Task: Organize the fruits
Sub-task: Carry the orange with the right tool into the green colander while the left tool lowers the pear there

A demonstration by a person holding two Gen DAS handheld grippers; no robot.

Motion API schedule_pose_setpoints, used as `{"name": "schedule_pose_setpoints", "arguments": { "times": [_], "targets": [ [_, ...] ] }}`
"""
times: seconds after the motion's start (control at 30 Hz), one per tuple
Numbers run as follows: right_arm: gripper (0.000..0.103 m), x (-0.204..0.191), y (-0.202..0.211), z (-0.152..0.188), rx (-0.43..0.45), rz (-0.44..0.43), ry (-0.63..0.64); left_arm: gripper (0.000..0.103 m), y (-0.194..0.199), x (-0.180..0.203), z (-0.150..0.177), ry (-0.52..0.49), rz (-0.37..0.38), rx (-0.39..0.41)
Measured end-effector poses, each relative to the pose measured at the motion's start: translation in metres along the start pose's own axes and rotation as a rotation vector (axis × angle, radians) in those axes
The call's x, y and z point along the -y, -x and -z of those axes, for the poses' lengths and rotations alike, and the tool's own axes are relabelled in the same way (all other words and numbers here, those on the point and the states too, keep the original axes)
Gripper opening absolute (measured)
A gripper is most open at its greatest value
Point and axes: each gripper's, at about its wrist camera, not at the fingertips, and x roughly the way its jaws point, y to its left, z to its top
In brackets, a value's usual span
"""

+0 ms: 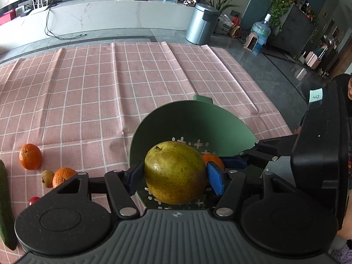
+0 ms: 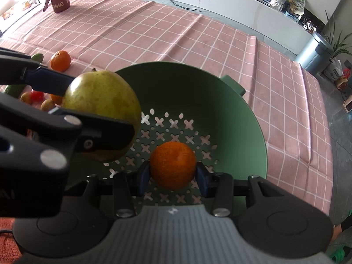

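The left hand-held gripper [image 1: 175,175] has its jaws wide apart and closed on a yellow-green pear [image 1: 176,172], one blue pad pressing on each side. The right hand-held gripper [image 2: 172,176] has narrower jaws and grips an orange [image 2: 173,164] between its pads. Both fruits hang over the green colander bowl [image 2: 231,110], above its perforated bottom. The bowl stands on the counter, on a pink checked cloth [image 1: 110,88]. To the left of the bowl, two more oranges [image 1: 30,156], a small brownish fruit [image 1: 48,178], a cherry tomato [image 1: 33,200] and a cucumber [image 1: 5,209] lie on the cloth.
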Motion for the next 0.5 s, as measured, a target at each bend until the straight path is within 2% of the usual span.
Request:
{"name": "schedule_pose_setpoints", "arguments": {
  "times": [0.27,0.5],
  "targets": [
    [0.041,0.003,-0.021,-0.003,-0.05,-0.057,0.069,0.071,-0.021,0.012,-0.005,-0.094,-0.049,-0.078],
    [0.042,0.006,-0.032,-0.001,-0.072,-0.097,0.068,0.071,-0.032,0.018,-0.009,-0.133,-0.092,-0.126]
  ]
}}
